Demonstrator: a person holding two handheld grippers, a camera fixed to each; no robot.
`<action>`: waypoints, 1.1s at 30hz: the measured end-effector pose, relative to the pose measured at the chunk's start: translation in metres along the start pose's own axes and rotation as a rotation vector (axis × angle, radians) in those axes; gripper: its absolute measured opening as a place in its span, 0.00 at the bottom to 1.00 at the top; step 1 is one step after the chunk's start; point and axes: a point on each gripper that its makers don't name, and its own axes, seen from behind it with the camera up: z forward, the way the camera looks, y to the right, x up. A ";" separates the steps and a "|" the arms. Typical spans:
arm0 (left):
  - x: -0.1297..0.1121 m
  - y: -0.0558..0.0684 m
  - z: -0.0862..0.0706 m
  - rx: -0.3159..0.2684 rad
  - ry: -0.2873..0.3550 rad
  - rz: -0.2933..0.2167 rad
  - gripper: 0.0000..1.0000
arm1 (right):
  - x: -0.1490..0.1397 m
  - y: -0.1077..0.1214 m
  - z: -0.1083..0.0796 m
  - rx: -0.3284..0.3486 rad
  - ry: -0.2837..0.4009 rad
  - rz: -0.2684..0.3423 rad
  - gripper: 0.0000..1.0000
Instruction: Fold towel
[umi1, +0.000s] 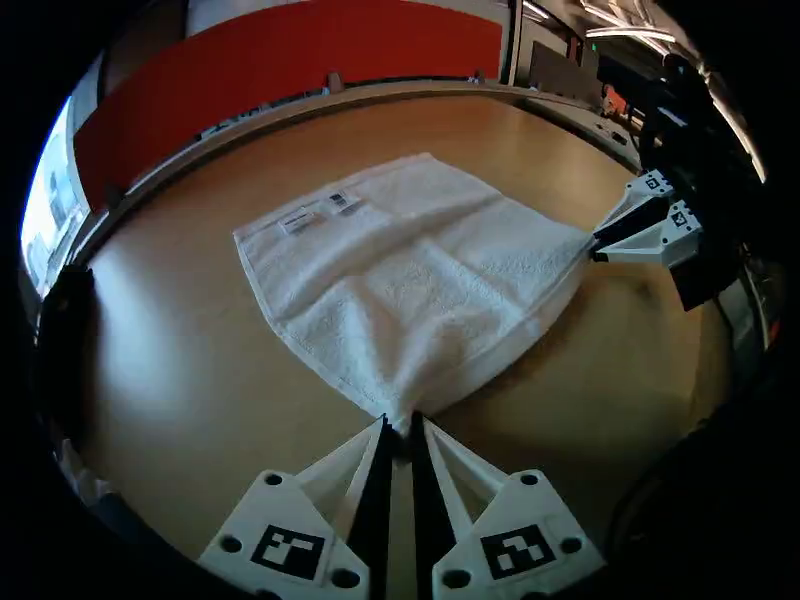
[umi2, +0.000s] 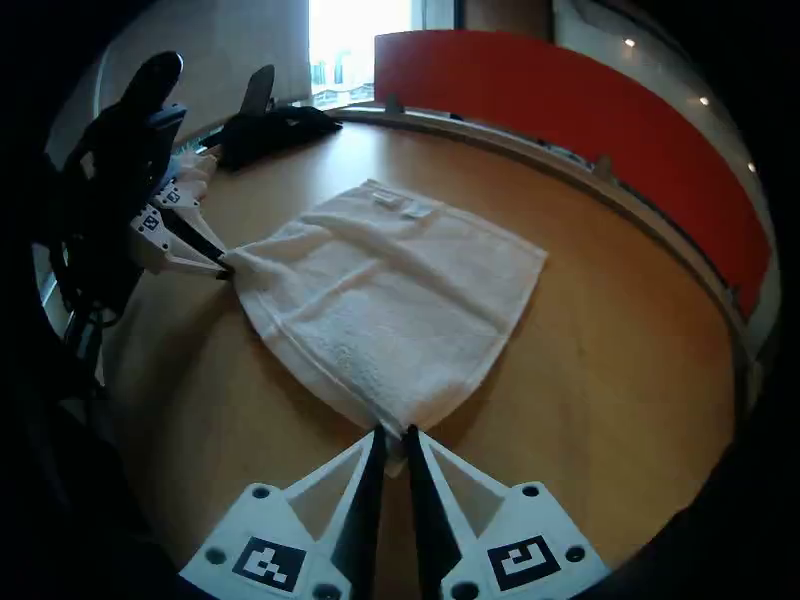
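Note:
A white towel (umi1: 410, 270) lies folded on the wooden table (umi1: 180, 340), label side up at its far edge. My left gripper (umi1: 400, 432) is shut on the towel's near corner. The right gripper (umi1: 592, 250) pinches the towel's other near corner at the right of the left gripper view. In the right gripper view the same towel (umi2: 390, 300) spreads ahead, and my right gripper (umi2: 393, 437) is shut on its nearest corner. The left gripper (umi2: 225, 270) holds the towel's left corner there, with the hand-held unit behind it.
A red partition (umi1: 290, 70) runs along the table's far edge, also seen as the red partition (umi2: 600, 110) at the back right. A dark object (umi2: 275, 125) lies on the table at the far left, near a window.

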 end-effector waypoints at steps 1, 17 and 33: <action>0.004 0.000 -0.003 0.004 0.008 -0.003 0.12 | 0.003 0.000 -0.003 -0.001 0.007 0.000 0.16; 0.041 0.010 -0.060 0.005 0.054 -0.047 0.12 | 0.044 -0.006 -0.067 -0.001 0.080 0.002 0.16; 0.059 0.033 -0.108 -0.039 0.041 -0.099 0.12 | 0.063 -0.017 -0.118 0.003 0.092 -0.031 0.16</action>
